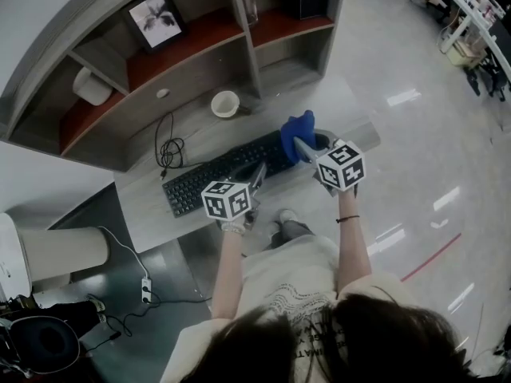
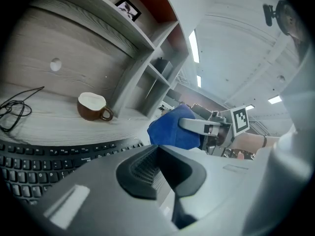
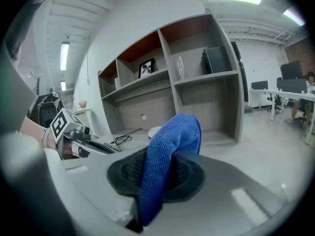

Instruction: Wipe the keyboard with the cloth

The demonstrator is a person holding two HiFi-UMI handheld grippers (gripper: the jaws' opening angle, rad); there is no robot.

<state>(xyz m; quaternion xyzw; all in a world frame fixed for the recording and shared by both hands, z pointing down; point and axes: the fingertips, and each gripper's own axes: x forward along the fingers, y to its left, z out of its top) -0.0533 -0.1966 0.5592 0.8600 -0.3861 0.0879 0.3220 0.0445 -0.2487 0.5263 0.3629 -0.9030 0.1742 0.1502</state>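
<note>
A black keyboard (image 1: 209, 177) lies across the grey desk (image 1: 152, 214); its keys also show low in the left gripper view (image 2: 44, 162). The blue cloth (image 1: 298, 127) hangs bunched over the keyboard's right end, with my right gripper (image 1: 303, 147) shut on it. In the right gripper view the cloth (image 3: 166, 157) stands up out of the closed jaws. My left gripper (image 1: 257, 174) is shut and empty, just above the keyboard's front edge near the middle. From the left gripper (image 2: 157, 151) I see the cloth (image 2: 170, 128) and the right gripper (image 2: 183, 124) close on the right.
A brown cup (image 1: 226, 103) (image 2: 92, 106) and a coiled black cable (image 1: 168, 152) sit on the desk behind the keyboard. Shelves (image 1: 192, 46) with a framed picture (image 1: 155, 17) rise behind. Cables and headphones (image 1: 44, 343) lie on the floor at left.
</note>
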